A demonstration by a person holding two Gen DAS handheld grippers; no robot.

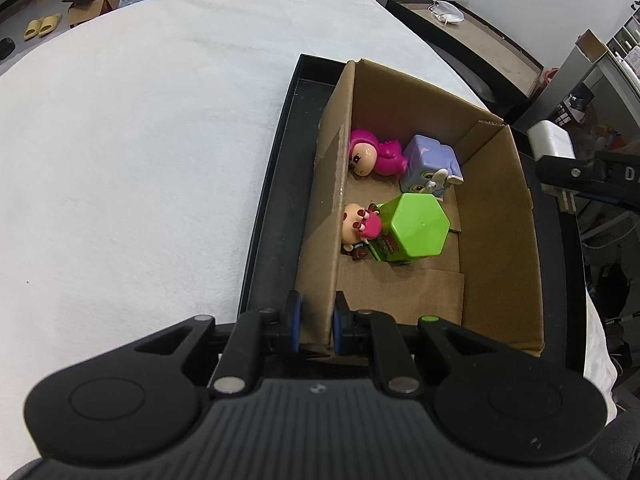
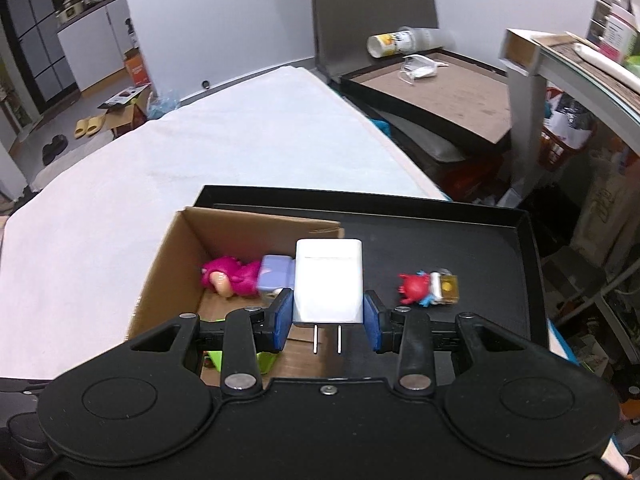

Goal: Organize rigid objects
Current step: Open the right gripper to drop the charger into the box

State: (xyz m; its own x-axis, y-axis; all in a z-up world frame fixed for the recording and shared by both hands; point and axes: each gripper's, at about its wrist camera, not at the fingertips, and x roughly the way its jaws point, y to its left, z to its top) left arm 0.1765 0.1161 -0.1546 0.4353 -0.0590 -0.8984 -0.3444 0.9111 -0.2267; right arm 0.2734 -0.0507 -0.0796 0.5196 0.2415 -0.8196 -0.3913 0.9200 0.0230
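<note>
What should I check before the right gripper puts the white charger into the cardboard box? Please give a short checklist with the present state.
1. Right gripper shut on the white charger: ok.
2. Left gripper clamps the wall of the cardboard box: ok.
3. Free floor in the box near the green hexagonal toy: ok, bare cardboard at the near end.
4. Charger fully over the box opening: not ok, it hangs at the box's edge.
5. Red toy on the black tray clear of the path: ok.
</note>
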